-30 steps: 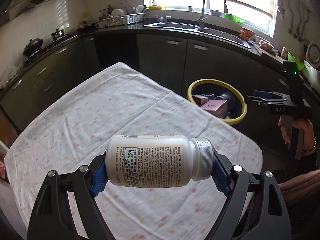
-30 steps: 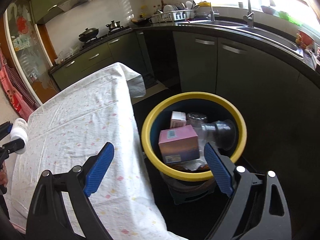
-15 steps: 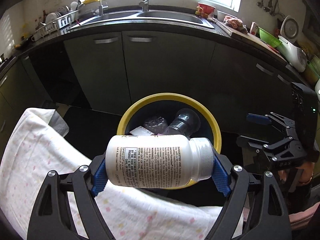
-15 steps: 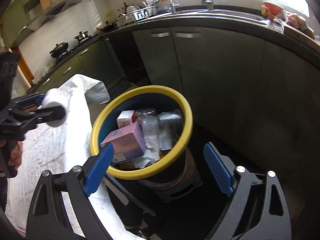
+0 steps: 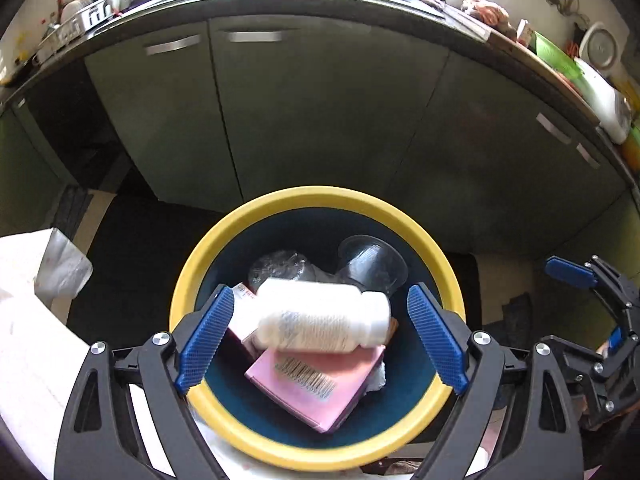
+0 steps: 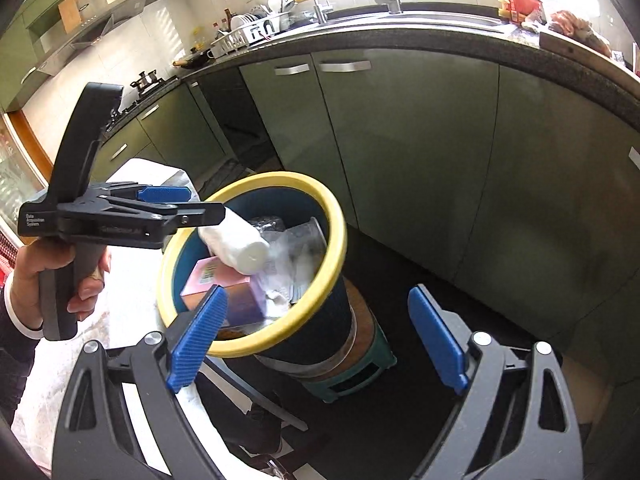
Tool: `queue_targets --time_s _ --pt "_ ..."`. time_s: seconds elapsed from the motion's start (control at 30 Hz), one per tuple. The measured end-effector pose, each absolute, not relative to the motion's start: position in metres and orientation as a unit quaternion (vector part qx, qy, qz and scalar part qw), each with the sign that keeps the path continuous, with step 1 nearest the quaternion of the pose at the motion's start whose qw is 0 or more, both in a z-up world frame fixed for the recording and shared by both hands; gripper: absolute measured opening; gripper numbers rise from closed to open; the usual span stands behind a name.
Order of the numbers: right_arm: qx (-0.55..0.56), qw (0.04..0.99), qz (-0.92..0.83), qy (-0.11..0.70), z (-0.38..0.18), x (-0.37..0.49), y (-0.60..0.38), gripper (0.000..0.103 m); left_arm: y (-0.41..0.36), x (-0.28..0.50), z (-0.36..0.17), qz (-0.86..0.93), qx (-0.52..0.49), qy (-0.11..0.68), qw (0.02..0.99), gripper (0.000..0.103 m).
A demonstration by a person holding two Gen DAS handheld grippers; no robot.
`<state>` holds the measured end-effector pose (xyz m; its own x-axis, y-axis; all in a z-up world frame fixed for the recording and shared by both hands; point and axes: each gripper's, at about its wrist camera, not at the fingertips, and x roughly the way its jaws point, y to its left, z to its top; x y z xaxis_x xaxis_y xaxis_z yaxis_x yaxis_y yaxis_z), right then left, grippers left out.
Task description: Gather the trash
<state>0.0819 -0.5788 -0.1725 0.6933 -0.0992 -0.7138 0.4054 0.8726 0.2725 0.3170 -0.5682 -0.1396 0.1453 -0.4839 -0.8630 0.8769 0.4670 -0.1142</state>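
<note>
Two grippers: both hang over the bin, and both have their blue pads spread wide.
Left gripper (image 5: 320,336): its jaws have just been opening; the pads no longer touch the white bottle (image 5: 324,320), which is between them and blurred, so I judge it is let go and dropping.
Bottle's lie: it is on its side, long way running across from one pad to the other, cap end toward the right pad.
Bottle's place: right under the left gripper, over the mouth of the yellow-rimmed bin (image 5: 188,280), just above the pink box (image 5: 308,388).
Right gripper (image 6: 316,340): wide apart and holding nothing, off to the side of the bin; the left one is much nearer the bottle.
Bin inside: pink box, a clear cup (image 5: 372,264) and crinkly clear plastic already fill the bottom.
Edges: the rim goes all the way around the bottle, so it should land inside, I think.
Room to move: the table with its white cloth (image 6: 132,184) touches the bin on the left; green cupboards (image 5: 320,120) stand behind; open dark floor (image 6: 420,280) lies on the right.
</note>
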Motion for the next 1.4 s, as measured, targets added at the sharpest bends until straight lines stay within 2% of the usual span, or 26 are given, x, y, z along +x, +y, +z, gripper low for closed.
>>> queue_targets --time_s 0.13,0.2,0.37,0.77,0.87,1.07,1.4 --pt "0.203 0.9 -0.13 0.363 -0.169 0.082 -0.571 0.088 -0.527 0.294 -0.109 -0.466 0.197 0.417 0.755 0.088" --pt "0.197 0.902 -0.121 0.364 -0.167 0.084 -0.564 0.088 -0.491 0.279 -0.091 -0.456 0.185 0.397 0.775 0.093" --pt "0.173 0.909 -0.086 0.37 -0.162 0.088 -0.537 0.088 -0.389 0.245 -0.062 -0.398 0.115 0.372 0.831 0.098" --pt "0.117 0.929 -0.006 0.35 -0.132 0.069 -0.456 0.091 -0.142 0.152 -0.063 -0.135 -0.025 0.369 0.919 0.098" --pt "0.097 0.938 0.009 0.333 -0.119 0.068 -0.434 0.092 -0.1 0.122 -0.059 -0.075 -0.027 0.352 0.933 0.098" --pt "0.041 0.957 0.019 0.287 -0.086 0.053 -0.388 0.096 -0.054 0.067 -0.034 -0.039 -0.042 0.301 0.952 0.098" --pt "-0.006 0.969 0.013 0.246 -0.049 0.01 -0.356 0.096 -0.06 0.008 -0.004 -0.047 -0.019 0.249 0.967 0.098"
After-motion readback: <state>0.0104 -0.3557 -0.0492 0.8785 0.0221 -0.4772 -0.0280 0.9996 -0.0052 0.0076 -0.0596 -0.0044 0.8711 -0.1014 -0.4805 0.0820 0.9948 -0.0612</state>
